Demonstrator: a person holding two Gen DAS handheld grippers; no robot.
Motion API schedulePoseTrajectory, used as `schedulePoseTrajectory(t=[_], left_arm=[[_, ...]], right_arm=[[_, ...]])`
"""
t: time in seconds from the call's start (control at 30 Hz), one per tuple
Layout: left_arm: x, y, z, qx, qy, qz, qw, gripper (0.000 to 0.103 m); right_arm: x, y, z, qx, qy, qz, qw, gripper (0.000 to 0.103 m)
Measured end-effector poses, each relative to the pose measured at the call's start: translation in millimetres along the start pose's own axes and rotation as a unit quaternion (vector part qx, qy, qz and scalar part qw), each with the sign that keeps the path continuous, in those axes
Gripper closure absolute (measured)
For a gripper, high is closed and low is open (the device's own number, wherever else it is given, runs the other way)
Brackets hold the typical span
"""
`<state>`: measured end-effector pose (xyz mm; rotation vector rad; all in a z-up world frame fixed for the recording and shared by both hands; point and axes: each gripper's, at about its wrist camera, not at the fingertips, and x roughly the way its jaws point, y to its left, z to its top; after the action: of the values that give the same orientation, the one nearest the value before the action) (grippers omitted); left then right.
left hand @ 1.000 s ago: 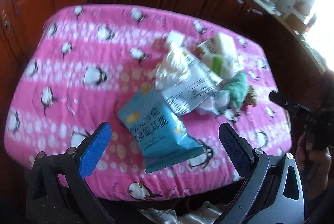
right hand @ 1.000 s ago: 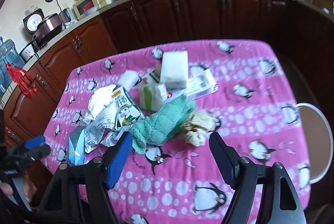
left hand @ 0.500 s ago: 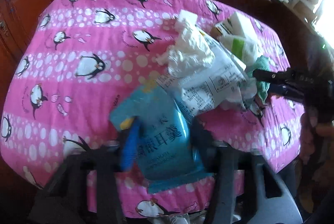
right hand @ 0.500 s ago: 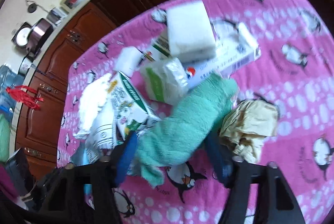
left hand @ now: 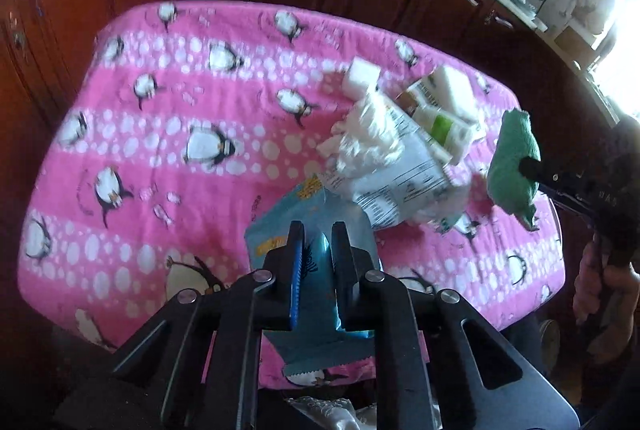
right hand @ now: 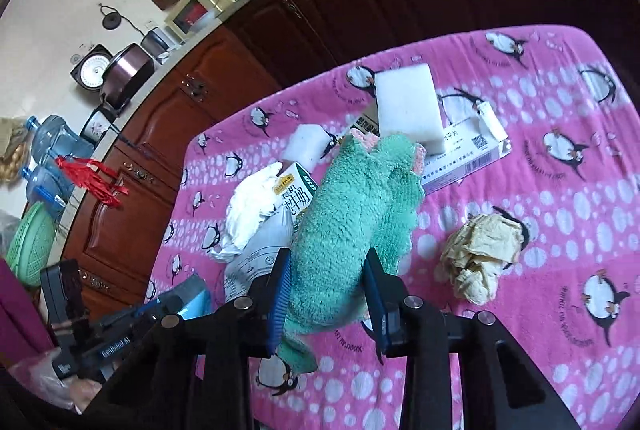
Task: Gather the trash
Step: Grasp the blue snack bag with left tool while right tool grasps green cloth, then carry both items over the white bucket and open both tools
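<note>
blue snack bag (left hand: 320, 254): crumpled, lifted off table | green towel (right hand: 352, 230): bunched, raised | tan paper wad (right hand: 480, 254): on tablecloth

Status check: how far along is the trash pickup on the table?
Nothing looks cleared yet. In hand: left tool is shut on the blue snack packet; right tool is closing on the green towel. Left: crumpled paper, milk carton, white tissue.

1. You get blown-out daylight at two to three o'clock in the left wrist view, from a window (left hand: 624, 69).
2. Motion blur smears the pink tablecloth (left hand: 160, 157) there.
3. Your right wrist view is sharper and evenly lit.
4. Fisheye bending and dark vignetting ring both views.
</note>
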<state>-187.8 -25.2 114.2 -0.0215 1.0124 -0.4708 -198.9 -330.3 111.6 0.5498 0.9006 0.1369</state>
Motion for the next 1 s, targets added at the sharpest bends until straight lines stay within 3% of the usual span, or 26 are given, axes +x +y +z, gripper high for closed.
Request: schedulePoseTrajectory(t=[0.23, 0.37, 0.53, 0.63, 0.77, 1.0], left_arm=[[-33, -60, 21, 0.063, -0.039, -0.040, 0.9965, 0.092], [-24, -116, 39, 0.106, -0.030, -0.089, 0.9900, 0.092], [0, -213, 51, 0.183, -0.016, -0.150, 0.9714, 0.092], [21, -281, 56, 0.224, -0.001, -0.188, 0.9562, 0.092], [57, -351, 64, 0.223, 0.040, -0.241, 0.9438, 0.092], [122, -448, 69, 0.210, 0.068, -0.268, 0.9377, 0.092]], right_arm=[[-48, -18, -4, 0.009, -0.041, -0.008, 0.999, 0.070], [-83, -40, -5, 0.017, -0.068, -0.039, 0.997, 0.070], [-132, -89, -12, 0.037, -0.102, -0.118, 0.987, 0.070], [-162, -131, -21, 0.063, -0.115, -0.178, 0.975, 0.070], [-189, -184, -32, 0.105, -0.118, -0.220, 0.963, 0.070], [-211, -274, -50, 0.176, -0.095, -0.266, 0.943, 0.070]])
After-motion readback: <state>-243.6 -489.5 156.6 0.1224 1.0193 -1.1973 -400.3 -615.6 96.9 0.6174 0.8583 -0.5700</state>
